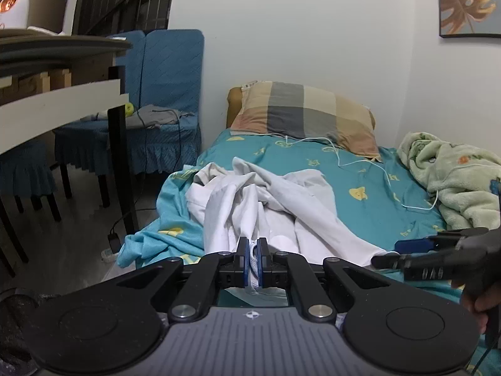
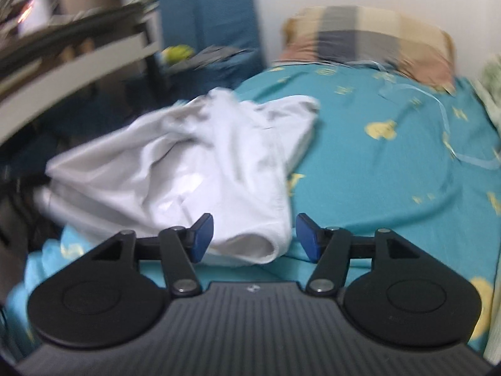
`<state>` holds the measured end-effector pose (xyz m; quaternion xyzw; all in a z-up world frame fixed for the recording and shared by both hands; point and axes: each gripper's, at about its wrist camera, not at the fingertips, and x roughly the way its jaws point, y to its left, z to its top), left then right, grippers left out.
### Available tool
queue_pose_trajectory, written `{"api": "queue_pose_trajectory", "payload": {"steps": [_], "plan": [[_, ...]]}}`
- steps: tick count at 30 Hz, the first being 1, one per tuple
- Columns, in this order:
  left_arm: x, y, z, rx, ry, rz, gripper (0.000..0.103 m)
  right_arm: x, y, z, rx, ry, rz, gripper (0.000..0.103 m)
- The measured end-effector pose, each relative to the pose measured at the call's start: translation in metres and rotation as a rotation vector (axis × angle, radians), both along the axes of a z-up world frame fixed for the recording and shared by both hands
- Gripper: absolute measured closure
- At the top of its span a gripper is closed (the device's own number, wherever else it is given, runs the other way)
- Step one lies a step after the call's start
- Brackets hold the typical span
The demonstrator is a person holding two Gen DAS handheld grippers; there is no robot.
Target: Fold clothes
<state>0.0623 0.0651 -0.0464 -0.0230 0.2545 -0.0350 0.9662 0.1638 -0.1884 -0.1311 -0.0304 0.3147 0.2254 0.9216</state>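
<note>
A crumpled white garment [image 1: 269, 200] lies on the teal bed sheet [image 1: 369, 175] near the bed's left edge. My left gripper [image 1: 254, 255] is shut on a fold of its near hem, the cloth pinched between the blue pads. In the right wrist view, which is blurred, the same white garment [image 2: 188, 163] spreads to the left, and its near sleeve end lies between the parted fingers of my right gripper [image 2: 254, 235], which stands open with the pads clear of the cloth. The right gripper [image 1: 407, 250] also shows at the right of the left wrist view.
A checked pillow [image 1: 307, 116] lies at the head of the bed, with a white cable [image 1: 375, 172] trailing over the sheet. A pale green blanket [image 1: 454, 175] is bunched at the right. Blue-covered chairs [image 1: 169, 100] and a table [image 1: 62, 72] stand left of the bed.
</note>
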Motion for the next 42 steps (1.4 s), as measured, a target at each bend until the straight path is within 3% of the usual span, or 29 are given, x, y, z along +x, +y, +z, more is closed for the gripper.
{"api": "queue_pose_trajectory", "payload": {"steps": [5,10,14,16,19,20,22,27,31,33,36,39,42], "plan": [[0.009,0.005,-0.012,0.040,0.071,-0.011,0.097,0.002,0.028,-0.012,-0.122,-0.024,0.100,0.042],[0.022,0.015,-0.026,0.020,0.148,-0.005,0.097,0.008,0.037,-0.024,-0.203,0.017,0.149,0.043],[0.027,0.019,-0.032,0.014,0.187,0.004,0.097,0.001,0.042,-0.027,-0.277,0.000,0.222,0.044],[0.030,0.018,-0.035,0.025,0.206,0.010,0.097,0.006,0.042,-0.031,-0.287,0.008,0.192,0.051],[0.035,0.019,-0.041,0.037,0.253,0.029,0.096,0.015,0.042,-0.040,-0.282,0.041,0.131,0.083],[0.035,0.019,-0.042,0.036,0.259,0.034,0.096,0.015,0.039,-0.037,-0.263,0.043,0.116,0.091],[0.034,0.018,-0.040,0.043,0.254,0.040,0.091,0.015,0.035,-0.031,-0.218,0.045,0.086,0.097],[0.024,0.005,-0.028,0.109,0.176,0.038,0.053,0.003,0.014,0.009,-0.015,-0.006,0.009,0.099],[0.019,-0.014,-0.022,0.156,0.103,-0.046,0.041,-0.007,-0.001,0.036,0.138,-0.037,-0.019,0.099],[0.019,-0.027,-0.023,0.183,0.075,-0.107,0.041,-0.010,-0.007,0.047,0.208,-0.039,-0.022,0.099],[0.023,-0.055,-0.034,0.291,0.051,-0.209,0.039,-0.013,-0.011,0.058,0.266,-0.045,-0.018,0.099],[0.032,-0.074,-0.055,0.432,0.082,-0.199,0.040,-0.013,-0.015,0.061,0.297,-0.047,-0.008,0.099],[0.047,-0.064,-0.065,0.395,0.151,-0.127,0.040,-0.011,-0.018,0.059,0.300,-0.039,-0.020,0.099]]}}
